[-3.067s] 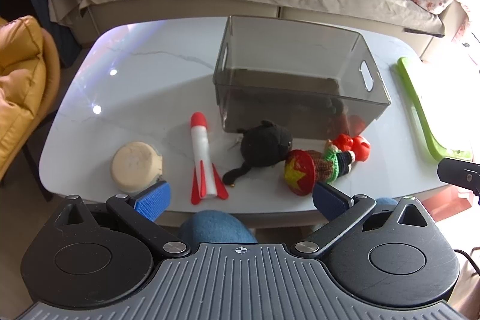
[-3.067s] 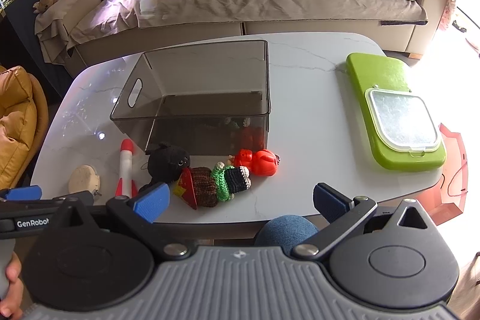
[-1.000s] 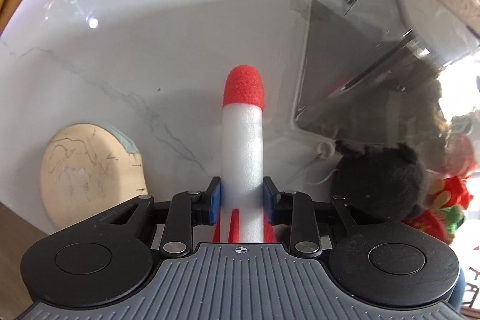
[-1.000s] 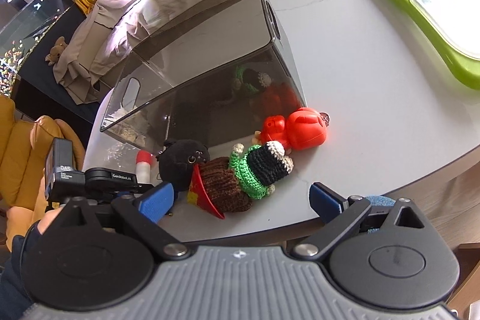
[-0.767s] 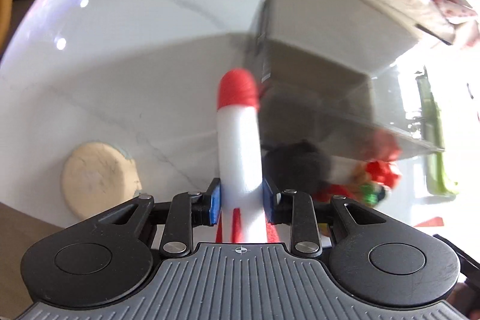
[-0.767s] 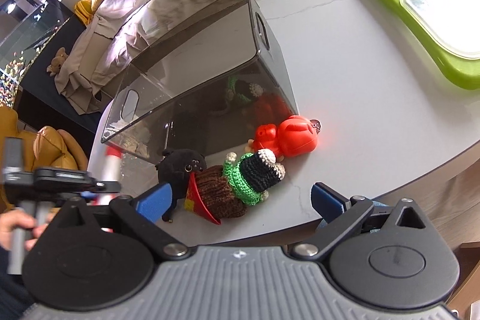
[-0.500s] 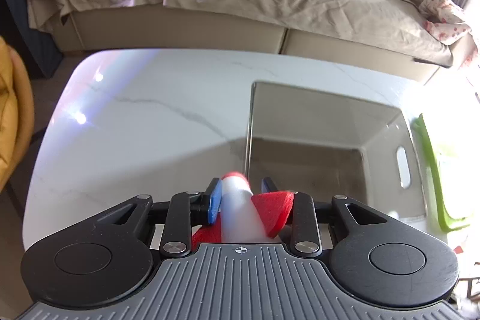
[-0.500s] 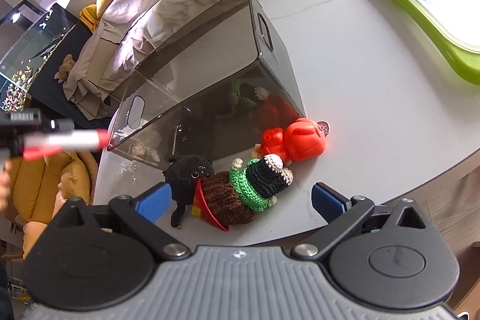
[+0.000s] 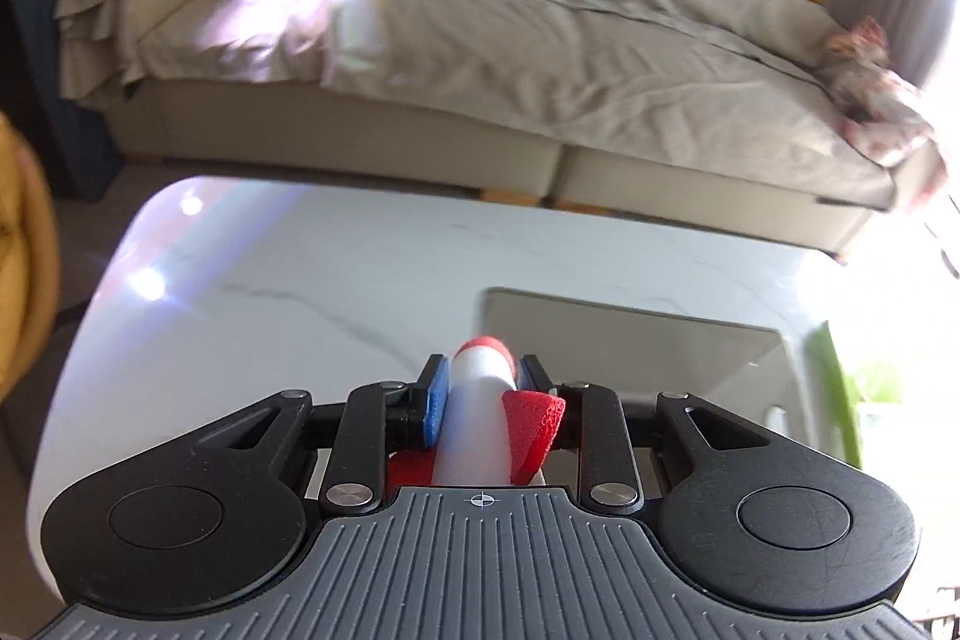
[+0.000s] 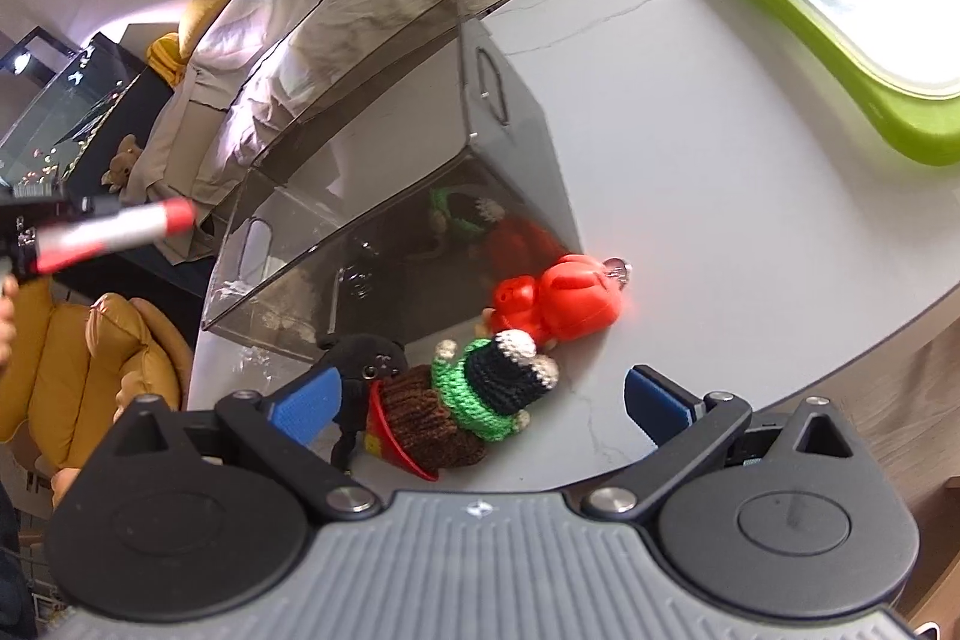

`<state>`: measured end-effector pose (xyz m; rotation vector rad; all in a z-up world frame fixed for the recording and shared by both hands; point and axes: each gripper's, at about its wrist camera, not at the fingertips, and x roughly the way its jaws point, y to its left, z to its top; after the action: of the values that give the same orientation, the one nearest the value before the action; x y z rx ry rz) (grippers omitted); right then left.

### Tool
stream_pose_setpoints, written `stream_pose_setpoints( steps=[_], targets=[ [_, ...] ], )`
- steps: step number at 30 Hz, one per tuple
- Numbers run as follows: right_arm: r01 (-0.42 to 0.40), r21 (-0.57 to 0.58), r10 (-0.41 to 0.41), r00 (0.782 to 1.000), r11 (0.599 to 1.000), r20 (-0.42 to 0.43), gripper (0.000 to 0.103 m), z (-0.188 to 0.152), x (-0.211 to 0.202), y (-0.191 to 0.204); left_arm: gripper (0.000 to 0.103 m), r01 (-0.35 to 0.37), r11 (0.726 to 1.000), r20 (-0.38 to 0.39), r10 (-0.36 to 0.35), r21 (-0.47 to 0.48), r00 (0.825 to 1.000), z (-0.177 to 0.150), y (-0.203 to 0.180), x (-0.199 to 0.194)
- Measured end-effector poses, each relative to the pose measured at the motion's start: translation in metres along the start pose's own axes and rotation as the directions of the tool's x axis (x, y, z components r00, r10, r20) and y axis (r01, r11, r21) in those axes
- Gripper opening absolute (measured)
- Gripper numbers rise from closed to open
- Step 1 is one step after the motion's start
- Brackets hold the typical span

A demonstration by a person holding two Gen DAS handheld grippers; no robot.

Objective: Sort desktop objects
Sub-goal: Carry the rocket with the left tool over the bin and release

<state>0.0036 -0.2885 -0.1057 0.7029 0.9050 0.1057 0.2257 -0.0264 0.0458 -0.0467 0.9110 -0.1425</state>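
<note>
My left gripper point(image 9: 477, 388) is shut on the red and white foam rocket point(image 9: 480, 418) and holds it in the air above the table, near the left edge of the smoky clear bin point(image 9: 630, 340). The rocket also shows at the left of the right wrist view point(image 10: 114, 232), level with the bin's rim point(image 10: 360, 100). My right gripper point(image 10: 480, 397) is open and empty, low over the table's front edge, just in front of the knitted doll point(image 10: 474, 400). A black plush point(image 10: 363, 364) and a red toy point(image 10: 558, 301) lie beside the doll against the bin's front wall.
A green lid with a clear window point(image 10: 840, 10) lies at the table's right side. A sofa under a beige cover point(image 9: 480, 58) stands behind the white marble table point(image 9: 270, 292). A yellow leather chair point(image 10: 78, 358) is at the left.
My left gripper closed on the rocket, lifted it off the table and has risen further, tilting up toward the sofa. The right gripper has come lower and closer to the knitted doll.
</note>
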Motion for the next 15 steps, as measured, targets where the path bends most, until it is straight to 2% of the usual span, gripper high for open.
stream_pose_setpoints(
  steps=[4,8,10,11,13,15],
  targets=[
    [-0.004,-0.010,0.004,1.000,1.000,-0.017,0.102,-0.002,0.005,0.001,0.028,-0.035,0.996,-0.041,0.038,0.083,0.998,-0.013,-0.045,0.066],
    [0.003,-0.006,-0.003,1.000,1.000,-0.023,0.102,-0.004,0.004,-0.005,0.029,-0.129,0.983,-0.016,0.133,0.127,0.991,-0.032,-0.063,0.118],
    [0.017,0.001,-0.017,1.000,1.000,-0.013,0.102,-0.002,-0.001,-0.011,0.033,-0.142,0.981,-0.062,0.151,0.129,0.987,-0.037,-0.063,0.133],
    [0.023,0.004,-0.023,1.000,1.000,-0.007,0.102,-0.002,-0.003,-0.015,0.039,-0.137,0.983,-0.098,0.150,0.123,0.984,-0.040,-0.062,0.139],
    [0.035,0.011,-0.035,0.999,0.999,0.002,0.102,0.000,-0.007,-0.021,0.076,-0.115,0.988,-0.112,0.127,0.107,0.985,-0.045,-0.057,0.136],
    [0.043,0.022,-0.043,0.999,0.999,0.008,0.102,0.002,-0.007,-0.026,0.089,-0.111,0.988,-0.101,0.122,0.107,0.987,-0.048,-0.053,0.129]
  ],
)
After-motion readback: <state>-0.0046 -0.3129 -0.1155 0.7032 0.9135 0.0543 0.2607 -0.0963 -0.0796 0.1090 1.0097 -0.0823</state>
